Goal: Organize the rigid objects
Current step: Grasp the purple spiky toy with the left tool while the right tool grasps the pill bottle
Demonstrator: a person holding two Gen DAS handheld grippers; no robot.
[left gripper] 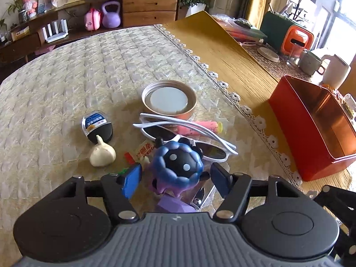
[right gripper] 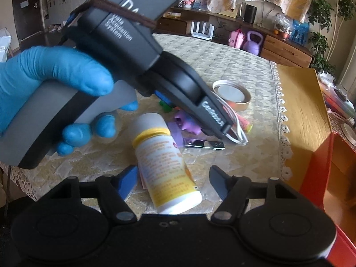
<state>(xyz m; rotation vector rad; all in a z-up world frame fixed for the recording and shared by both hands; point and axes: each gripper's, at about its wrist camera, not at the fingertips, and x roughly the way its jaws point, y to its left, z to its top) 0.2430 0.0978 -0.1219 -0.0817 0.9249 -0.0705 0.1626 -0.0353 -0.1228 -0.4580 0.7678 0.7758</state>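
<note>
Left gripper (left gripper: 175, 178) straddles a blue-and-purple toy figure (left gripper: 178, 164) on the desk (left gripper: 66, 77), jaws spread with gaps either side; right gripper (right gripper: 173, 180) brackets a toppled white bottle (right gripper: 164, 164), jaws likewise apart, not yet pinching; best practice: centre each item, close squarely, then lift clear toward the red tin (left gripper: 311, 133) nearby
</note>
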